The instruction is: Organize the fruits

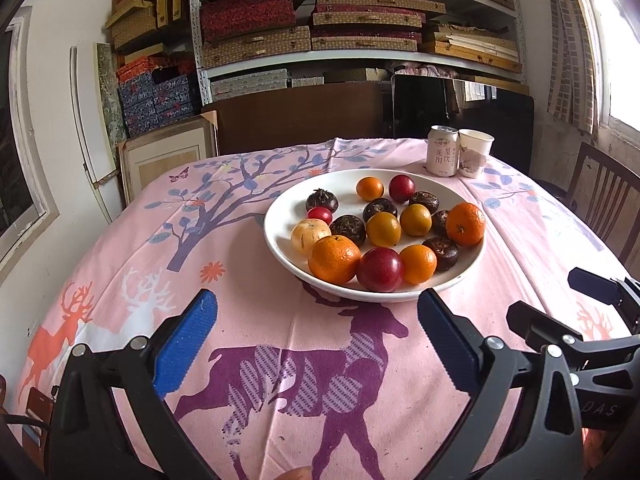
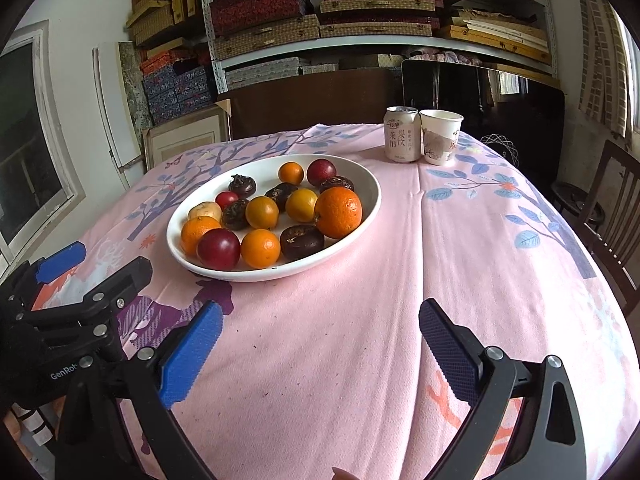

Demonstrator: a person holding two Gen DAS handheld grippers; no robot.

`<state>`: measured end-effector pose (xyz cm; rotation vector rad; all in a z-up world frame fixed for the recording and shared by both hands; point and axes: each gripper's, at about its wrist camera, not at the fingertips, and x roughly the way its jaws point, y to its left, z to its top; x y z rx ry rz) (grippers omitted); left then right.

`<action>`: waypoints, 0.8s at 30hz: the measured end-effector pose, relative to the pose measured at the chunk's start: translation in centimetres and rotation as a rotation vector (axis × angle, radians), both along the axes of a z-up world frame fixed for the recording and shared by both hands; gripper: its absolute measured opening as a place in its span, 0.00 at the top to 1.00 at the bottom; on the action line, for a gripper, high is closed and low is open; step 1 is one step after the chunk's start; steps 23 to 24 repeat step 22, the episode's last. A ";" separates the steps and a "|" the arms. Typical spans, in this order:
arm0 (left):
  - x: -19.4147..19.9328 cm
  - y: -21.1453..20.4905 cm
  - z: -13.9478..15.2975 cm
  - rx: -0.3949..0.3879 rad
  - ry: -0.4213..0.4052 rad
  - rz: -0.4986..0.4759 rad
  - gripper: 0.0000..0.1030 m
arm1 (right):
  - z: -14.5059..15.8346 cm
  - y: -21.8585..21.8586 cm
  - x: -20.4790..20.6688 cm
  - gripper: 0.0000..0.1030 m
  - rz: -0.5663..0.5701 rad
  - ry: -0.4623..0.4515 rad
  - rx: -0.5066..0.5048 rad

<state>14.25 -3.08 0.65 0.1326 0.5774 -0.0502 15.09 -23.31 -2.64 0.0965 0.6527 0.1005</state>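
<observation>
A white plate (image 1: 280, 216) (image 2: 372, 196) sits on the pink tablecloth and holds several fruits: oranges (image 1: 334, 259) (image 2: 338, 212), dark red plums (image 1: 379, 269) (image 2: 218, 249), small yellow-orange citrus (image 1: 383, 229), dark brown round fruits (image 1: 348, 230) (image 2: 301, 242) and one pale peeled fruit (image 1: 309, 235). My left gripper (image 1: 316, 344) is open and empty, just in front of the plate. My right gripper (image 2: 320, 348) is open and empty, in front of the plate and to its right. Each gripper shows at the edge of the other's view.
A drink can (image 1: 442, 151) (image 2: 402, 134) and a paper cup (image 1: 475, 153) (image 2: 440, 137) stand at the table's far edge. Wooden chairs (image 1: 604, 196) (image 2: 612, 216) stand at the right. Shelves of boxes (image 1: 320, 20) fill the back wall.
</observation>
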 end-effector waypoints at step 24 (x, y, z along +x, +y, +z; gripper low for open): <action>0.0 0.4 0.0 -0.029 0.007 -0.017 0.05 | 0.1 0.1 -0.2 0.04 0.002 -0.001 0.002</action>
